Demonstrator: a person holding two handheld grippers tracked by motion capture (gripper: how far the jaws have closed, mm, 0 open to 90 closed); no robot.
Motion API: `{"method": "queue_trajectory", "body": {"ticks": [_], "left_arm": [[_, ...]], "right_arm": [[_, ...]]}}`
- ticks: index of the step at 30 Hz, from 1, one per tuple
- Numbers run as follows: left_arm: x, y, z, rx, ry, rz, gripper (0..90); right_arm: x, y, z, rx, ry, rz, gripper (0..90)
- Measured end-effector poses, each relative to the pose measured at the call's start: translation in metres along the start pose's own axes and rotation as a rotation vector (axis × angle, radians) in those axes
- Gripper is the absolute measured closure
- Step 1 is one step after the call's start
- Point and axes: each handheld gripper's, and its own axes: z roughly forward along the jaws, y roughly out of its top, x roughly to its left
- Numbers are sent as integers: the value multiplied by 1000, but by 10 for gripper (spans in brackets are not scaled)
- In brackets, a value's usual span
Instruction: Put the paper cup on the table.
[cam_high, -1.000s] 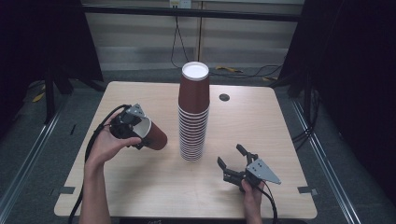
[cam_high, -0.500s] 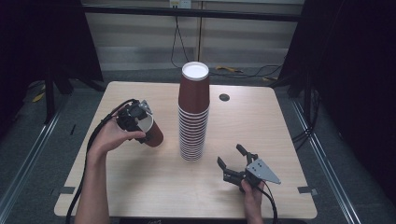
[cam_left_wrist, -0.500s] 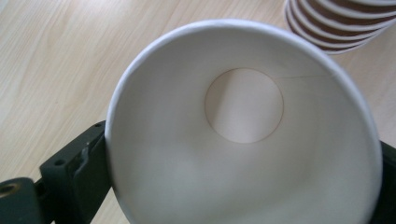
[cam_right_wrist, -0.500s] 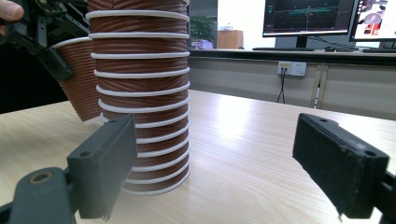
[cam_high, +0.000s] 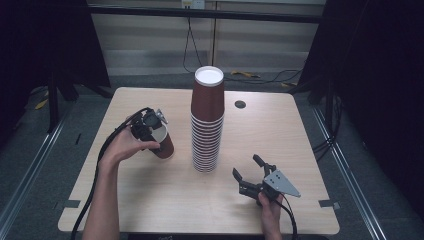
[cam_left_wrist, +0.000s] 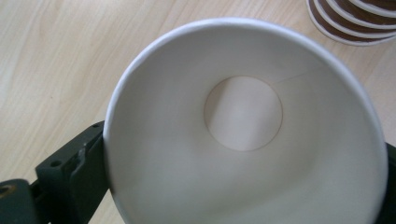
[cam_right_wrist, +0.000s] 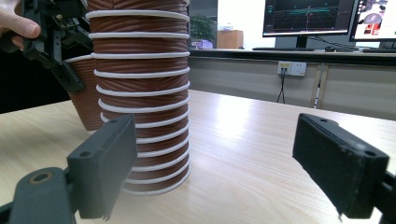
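A tall stack of brown ribbed paper cups (cam_high: 207, 120) stands upside down at mid-table. Left of it a single brown cup (cam_high: 162, 142) stands mouth up on the wood, its white inside (cam_left_wrist: 243, 116) facing the left gripper view. My left gripper (cam_high: 156, 136) reaches down around this cup; its jaws have just been opening and flank the rim without squeezing it. The right gripper (cam_high: 246, 166) lies low at the front right, open and holding nothing. In its view the stack (cam_right_wrist: 140, 93) rises just ahead, with the single cup (cam_right_wrist: 86, 93) and the left gripper (cam_right_wrist: 60, 60) behind it.
A small black round grommet (cam_high: 240, 104) sits in the tabletop (cam_high: 280, 135) behind the stack. Cables trail from both grippers off the front edge. Dark frames and floor rails surround the table; monitors (cam_right_wrist: 308, 18) show beyond its far side.
The left hand has turned the single cup from tilted to upright and lowered it onto the table, slightly nearer the stack. The right gripper has stayed put.
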Motion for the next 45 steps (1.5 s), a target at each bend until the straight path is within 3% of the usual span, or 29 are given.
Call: {"method": "queue_trajectory", "body": {"ticks": [7, 9, 12, 15, 23, 25, 28, 30, 31, 33, 34, 36, 38, 39, 40, 45], "left_arm": [[-4, 4, 6, -40, 9, 2, 27], [-5, 5, 9, -71, 0, -17, 31], [-4, 4, 12, -77, -10, -16, 38], [-3, 2, 15, -76, -22, -19, 39], [-1, -8, 24, -136, -64, -67, 86], [-3, -11, 26, -156, -49, -79, 82], [-2, -15, 26, -165, -50, -64, 86], [-3, -18, 28, -193, -54, -99, 99], [-1, -20, 27, -189, -54, -86, 104], [-3, -23, 28, -211, -59, -113, 109], [-2, -25, 28, -213, -64, -101, 112], [-2, -29, 29, -234, -77, -117, 122], [-4, -34, 30, -262, -79, -141, 132], [-7, -35, 32, -301, -74, -176, 133], [-6, -38, 32, -295, -76, -155, 135], [-7, -47, 37, -316, -88, -194, 153]], "right_arm": [[0, 0, 0, 0, -3, 0, 138], [1, 0, -1, -2, -17, 0, 137], [1, 0, 0, -2, -17, 0, 138], [0, 0, 0, 0, -13, 0, 138], [0, 0, 0, 0, -11, -1, 138], [0, 0, 0, 1, -11, -1, 138], [0, 0, 0, 1, -9, 1, 138], [0, 0, 0, 1, -7, 0, 138], [0, 0, 0, 1, -5, 0, 138], [0, 0, 0, 1, -5, 1, 138], [0, 0, 0, 1, -4, 0, 138], [0, 0, 0, 1, -4, -1, 138], [0, 0, 0, 2, -5, 1, 138], [0, 0, 0, 1, -5, 0, 138], [0, 0, 0, 1, -5, 1, 138], [0, 0, 0, 2, -6, 0, 138]]}}
